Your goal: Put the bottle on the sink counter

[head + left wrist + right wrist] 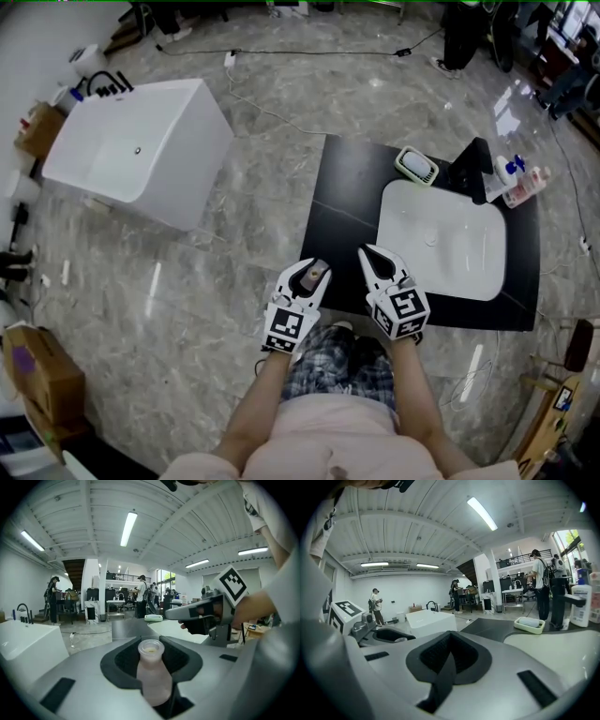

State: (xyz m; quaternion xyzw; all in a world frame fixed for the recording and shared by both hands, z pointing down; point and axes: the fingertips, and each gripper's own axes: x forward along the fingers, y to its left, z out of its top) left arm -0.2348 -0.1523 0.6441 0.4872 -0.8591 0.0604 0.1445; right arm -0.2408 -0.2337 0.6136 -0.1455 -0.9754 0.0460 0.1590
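A small pale pinkish bottle [152, 672] with an open round neck stands between the dark pads of my left gripper [151, 667], which is shut on it. In the head view the left gripper [307, 274] holds the bottle [316, 275] just at the near-left edge of the black sink counter [342, 220]. Beside it, my right gripper [375, 260] hangs over the counter's near edge, left of the white basin [445, 239]. Its jaws [445, 667] are shut with nothing between them.
A green soap dish [416, 166] sits at the counter's back, a black faucet [469, 164] beside it, and bottles [520, 180] at the back right. A white bathtub [141, 150] stands to the left on the marble floor. People stand far off in the hall.
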